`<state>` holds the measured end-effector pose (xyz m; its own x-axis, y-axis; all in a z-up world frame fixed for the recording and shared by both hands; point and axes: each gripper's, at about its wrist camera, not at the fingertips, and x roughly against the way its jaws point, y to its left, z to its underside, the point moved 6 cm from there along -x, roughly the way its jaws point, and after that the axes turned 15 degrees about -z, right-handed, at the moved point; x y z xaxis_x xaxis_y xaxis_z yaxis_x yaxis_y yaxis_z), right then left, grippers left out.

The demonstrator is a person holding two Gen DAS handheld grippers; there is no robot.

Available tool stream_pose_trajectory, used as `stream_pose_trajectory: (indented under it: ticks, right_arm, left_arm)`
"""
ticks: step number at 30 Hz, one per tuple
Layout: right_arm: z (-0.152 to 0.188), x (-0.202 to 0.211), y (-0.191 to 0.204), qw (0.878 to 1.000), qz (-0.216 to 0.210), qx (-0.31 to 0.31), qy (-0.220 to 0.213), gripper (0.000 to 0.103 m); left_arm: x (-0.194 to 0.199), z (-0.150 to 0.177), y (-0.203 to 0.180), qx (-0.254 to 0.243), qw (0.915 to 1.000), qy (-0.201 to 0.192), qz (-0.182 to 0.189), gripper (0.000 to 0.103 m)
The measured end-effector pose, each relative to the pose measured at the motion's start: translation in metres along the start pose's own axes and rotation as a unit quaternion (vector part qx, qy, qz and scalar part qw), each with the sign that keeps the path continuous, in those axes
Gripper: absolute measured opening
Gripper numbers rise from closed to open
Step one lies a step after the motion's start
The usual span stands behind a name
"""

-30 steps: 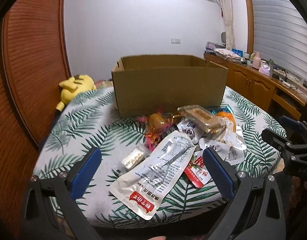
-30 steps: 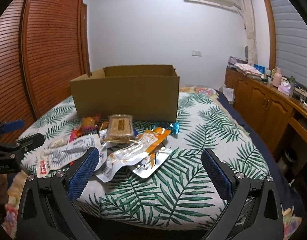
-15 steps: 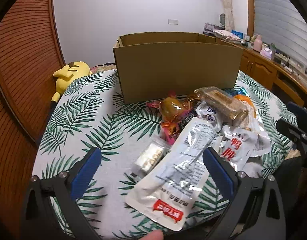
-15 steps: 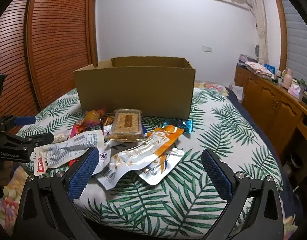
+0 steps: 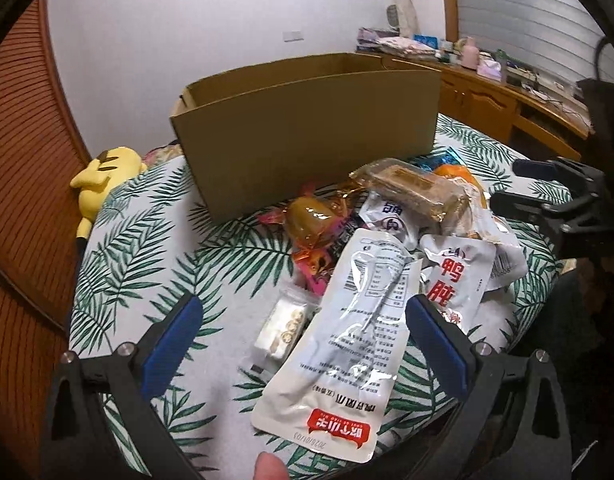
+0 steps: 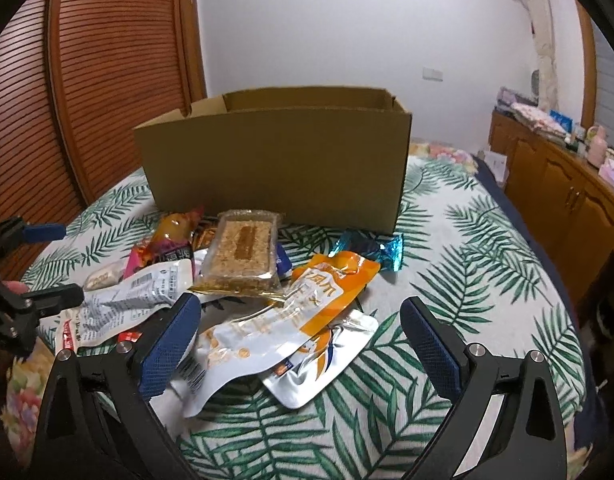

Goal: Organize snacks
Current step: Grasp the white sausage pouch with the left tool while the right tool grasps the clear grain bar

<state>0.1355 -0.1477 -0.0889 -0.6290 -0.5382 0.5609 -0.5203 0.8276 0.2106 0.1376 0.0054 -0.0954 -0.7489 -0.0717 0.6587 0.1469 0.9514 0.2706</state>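
While the cardboard box (image 5: pixel 307 128) stands behind the snack pile, the left gripper (image 5: pixel 303 332) gapes wide around a white pouch (image 5: pixel 347 320); the right gripper (image 6: pixel 299 332) gapes wide around an orange pouch (image 6: pixel 283 320).

A cardboard box (image 6: pixel 275 168) stands on the bed (image 6: pixel 467 264); the snack packets (image 6: pixel 267 320) lie heaped just before it; a cake bar (image 6: pixel 243 246) rests on top of the heap; a wrapped candy (image 6: pixel 367 248) lies at its right; a plush toy (image 5: pixel 103 176) lies left of the box, at the bed's edge.
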Motion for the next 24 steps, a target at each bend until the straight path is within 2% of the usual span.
stream_pose_trajectory:
  ticks: [5,9,11,17,20,24]
  right_arm:
    - [0.000,-0.013,-0.008,0.999,-0.020,-0.012,0.024,0.097]
    - [-0.002,-0.020,-0.010,0.999,-0.026,-0.012,0.032,0.095]
    - [-0.006,-0.022,-0.007,0.999,-0.038,-0.009,0.030,0.095]
    - [-0.027,-0.040,0.008,0.997,-0.070,0.013,0.039,0.083]
    - [-0.038,-0.057,0.015,0.994,-0.091,0.020,0.059,0.079]
    - [-0.041,-0.081,0.020,0.989,-0.109,0.024,0.095,0.079]
  left_arm:
    - [-0.005,-0.003,-0.007,-0.005,0.9996,0.005,0.027,0.101]
    - [-0.011,0.000,-0.014,-0.011,0.9988,0.015,0.046,0.096]
    - [-0.014,0.001,-0.018,-0.014,0.9980,0.020,0.059,0.091]
    - [-0.024,0.003,-0.026,-0.032,0.9966,0.033,0.069,0.075]
    - [-0.029,0.005,-0.031,-0.042,0.9955,0.041,0.075,0.075]
    - [-0.029,0.006,-0.038,-0.054,0.9939,0.041,0.087,0.078]
